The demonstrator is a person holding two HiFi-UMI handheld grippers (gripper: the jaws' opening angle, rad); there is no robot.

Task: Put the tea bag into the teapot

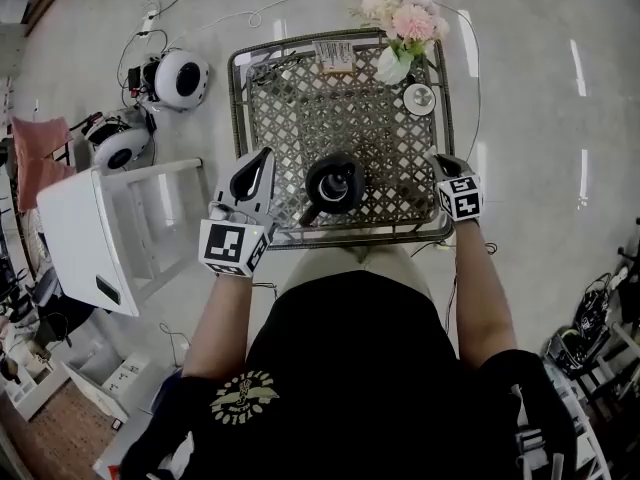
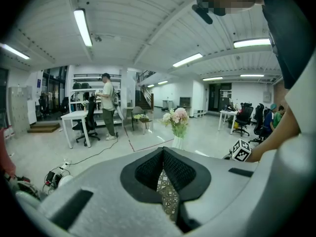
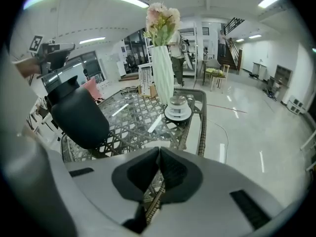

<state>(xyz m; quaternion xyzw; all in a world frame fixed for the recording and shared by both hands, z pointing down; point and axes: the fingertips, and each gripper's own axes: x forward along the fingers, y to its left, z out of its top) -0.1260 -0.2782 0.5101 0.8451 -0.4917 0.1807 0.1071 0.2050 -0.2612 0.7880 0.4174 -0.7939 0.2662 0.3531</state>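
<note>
The person wore a black short-sleeved shirt point(image 1: 360, 358) with a pale gold winged emblem point(image 1: 243, 398) toward its 8 o'clock side. The left gripper point(image 1: 263, 156) was white with a black teardrop-shaped inset and black textured pads point(image 2: 148, 169). At its 6 o'clock end sat the left cube point(image 1: 232, 245), white with black square markers. The right gripper point(image 1: 437, 158) matched, its right cube point(image 1: 461, 198) likewise marked.

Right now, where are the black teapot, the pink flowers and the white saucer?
black teapot point(image 3: 79, 117): right gripper view, side of its round body.
pink flowers point(image 1: 408, 20): head view, the big pink bloom.
white saucer point(image 3: 177, 116): right gripper view, its front rim.
</note>
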